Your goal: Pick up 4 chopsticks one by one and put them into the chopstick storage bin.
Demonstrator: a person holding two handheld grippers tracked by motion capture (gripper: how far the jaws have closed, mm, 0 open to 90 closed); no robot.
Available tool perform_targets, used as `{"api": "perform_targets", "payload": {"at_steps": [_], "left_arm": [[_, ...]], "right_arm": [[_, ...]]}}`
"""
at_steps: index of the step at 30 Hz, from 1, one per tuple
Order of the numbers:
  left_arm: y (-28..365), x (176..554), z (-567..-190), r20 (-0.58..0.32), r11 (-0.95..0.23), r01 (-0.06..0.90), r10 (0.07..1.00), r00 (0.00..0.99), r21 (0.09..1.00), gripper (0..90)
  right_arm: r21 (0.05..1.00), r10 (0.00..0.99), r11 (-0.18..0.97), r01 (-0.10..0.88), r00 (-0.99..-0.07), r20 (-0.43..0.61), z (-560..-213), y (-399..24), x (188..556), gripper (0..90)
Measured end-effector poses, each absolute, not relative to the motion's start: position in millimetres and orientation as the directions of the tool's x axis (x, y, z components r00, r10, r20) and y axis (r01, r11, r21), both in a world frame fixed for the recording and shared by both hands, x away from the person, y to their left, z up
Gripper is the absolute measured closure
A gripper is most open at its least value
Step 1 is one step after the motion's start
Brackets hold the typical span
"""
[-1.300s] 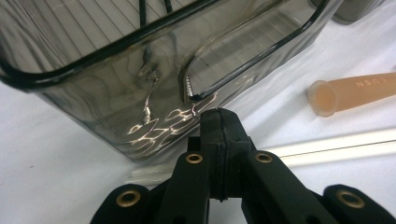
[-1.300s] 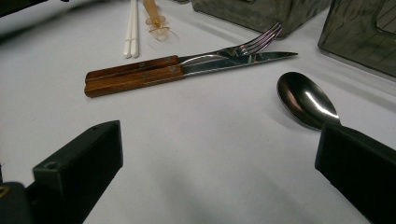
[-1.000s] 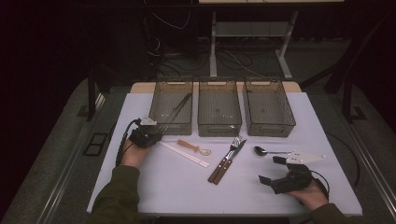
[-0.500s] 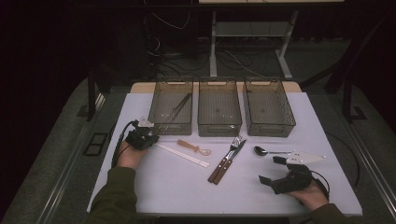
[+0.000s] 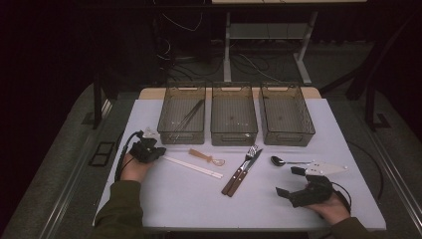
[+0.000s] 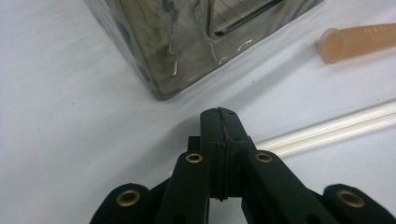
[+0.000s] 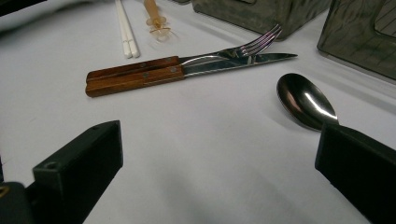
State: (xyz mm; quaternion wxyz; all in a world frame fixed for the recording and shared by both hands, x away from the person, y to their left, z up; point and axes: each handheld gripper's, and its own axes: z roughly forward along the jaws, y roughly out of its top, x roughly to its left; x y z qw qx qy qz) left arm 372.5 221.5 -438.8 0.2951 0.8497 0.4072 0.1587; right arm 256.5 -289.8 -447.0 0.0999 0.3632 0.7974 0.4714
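Chopsticks [image 6: 327,130] near end hidden behind closed left tongs [image 6: 219,116].

The high view is dim, with the pale worktop [image 5: 174,199] lit from above against a nearly black room. Both gripper views are brighter; glare streaks the spoon [image 7: 306,100] and the smoky bin [image 6: 187,42]. The near black tongs [image 6: 219,140] look soft.

left gripper [image 5: 149,149] seemingly shut beside white chopsticks [image 5: 193,167]; right gripper [image 5: 293,181] open near spoon [image 5: 284,161].
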Motion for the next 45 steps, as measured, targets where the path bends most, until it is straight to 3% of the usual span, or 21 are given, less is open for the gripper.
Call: {"api": "perform_targets", "payload": {"at_steps": [45], "left_arm": [[243,317,-436,-0.05,-0.471,0.633,0.778,0.626,0.614,89.6]], "right_arm": [[0.828,0.675,0.293,0.478,-0.717,0.175,-446,-290,256,1.1]]}}
